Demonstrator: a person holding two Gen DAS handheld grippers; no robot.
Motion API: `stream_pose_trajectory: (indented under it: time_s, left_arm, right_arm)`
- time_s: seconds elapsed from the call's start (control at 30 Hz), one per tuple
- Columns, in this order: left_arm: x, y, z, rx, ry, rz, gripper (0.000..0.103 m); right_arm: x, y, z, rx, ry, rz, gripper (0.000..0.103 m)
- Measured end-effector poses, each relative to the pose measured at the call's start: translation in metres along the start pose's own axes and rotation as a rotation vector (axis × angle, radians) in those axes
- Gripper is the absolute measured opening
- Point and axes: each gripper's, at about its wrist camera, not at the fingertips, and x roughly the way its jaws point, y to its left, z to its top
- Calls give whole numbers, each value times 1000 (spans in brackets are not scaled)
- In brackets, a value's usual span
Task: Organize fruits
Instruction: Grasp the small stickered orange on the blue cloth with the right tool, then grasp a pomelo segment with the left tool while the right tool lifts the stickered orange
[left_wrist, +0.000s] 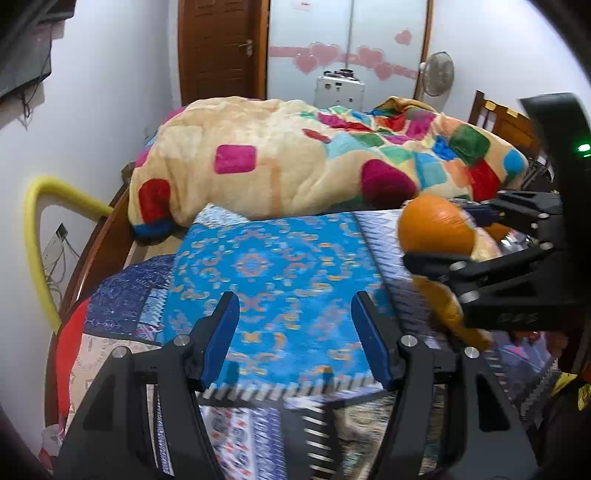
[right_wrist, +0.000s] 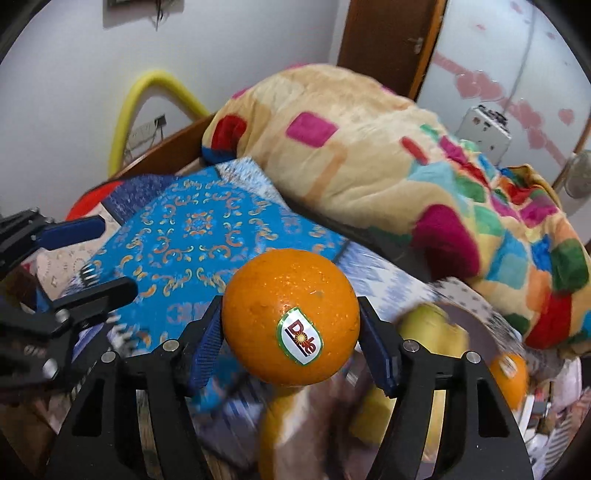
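my right tool (right_wrist: 291, 328) clamps the dole orange (right_wrist: 290, 317) at its widest girth, centre of the frame, lifted above the bed (right_wrist: 192, 229) so it clears the blurred fruit at lower right. it is round, with no real long axis; its sticker (right_wrist: 300, 338) faces the camera. my left tool (left_wrist: 295, 339) hangs wide and empty, lower centre.

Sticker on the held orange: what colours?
White with red lettering and a green rim, on the orange gripped by the right tongs; clearest in the right wrist view.

orange (right_wrist: 290, 315) between right gripper (right_wrist: 290, 341) jaws
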Motion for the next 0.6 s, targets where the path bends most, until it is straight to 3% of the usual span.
stream_pose_trajectory:
  time_s: [0.13,0.4,0.6]
  left_arm:
    - [-6,-28,0,13,6,-27,73]
    - [15,-91,-7,32,89,-70,73]
    - [29,-128,-12,71,110,-58,73]
  right_arm:
    - [-36,-20,-22,42,-43,-20,65]
    - [-78,-58,-74,86,-88,-102,65]
    - [-88,-92,-105,150,-110,-114,65]
